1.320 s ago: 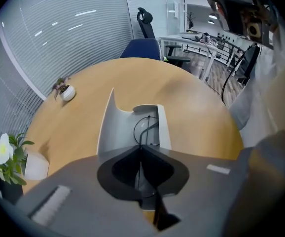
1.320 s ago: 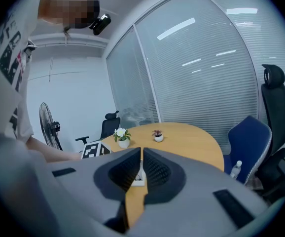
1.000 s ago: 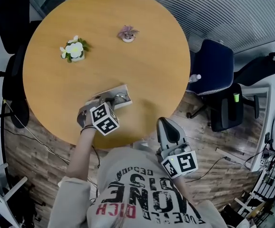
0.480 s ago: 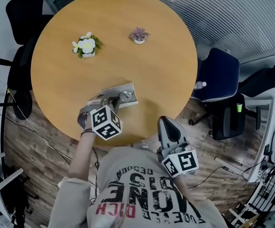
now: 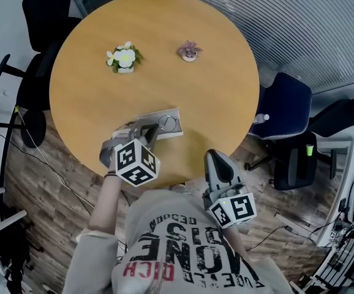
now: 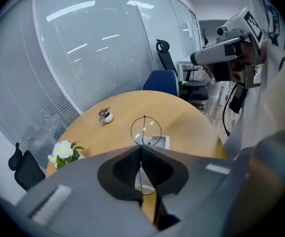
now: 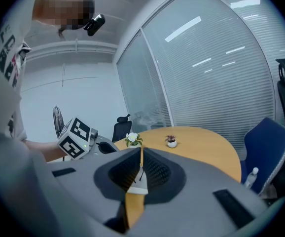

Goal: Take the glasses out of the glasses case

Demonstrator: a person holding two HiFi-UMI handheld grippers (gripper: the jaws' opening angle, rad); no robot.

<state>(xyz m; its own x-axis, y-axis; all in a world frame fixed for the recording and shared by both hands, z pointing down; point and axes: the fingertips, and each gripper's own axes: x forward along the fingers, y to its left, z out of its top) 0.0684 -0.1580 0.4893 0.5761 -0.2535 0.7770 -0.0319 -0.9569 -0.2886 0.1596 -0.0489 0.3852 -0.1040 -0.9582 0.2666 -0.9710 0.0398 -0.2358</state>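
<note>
— What do the left jaws have?
— My left gripper (image 6: 141,148) has its jaws pinched on the thin wire of the glasses (image 6: 145,127), with a round rim just above the tips at frame centre.
— And the case?
— The glasses case (image 6: 158,142) lies on the tabletop (image 6: 192,117) right behind that rim. My right gripper (image 7: 141,150) has its jaws pressed together, holding nothing.

The bench (image 5: 91,97) is recorded as orange-tan wood; glasses case (image 5: 158,116) as pale grey; flower (image 5: 125,57) as white, green-leaved; chair (image 5: 284,103) as dark blue.
</note>
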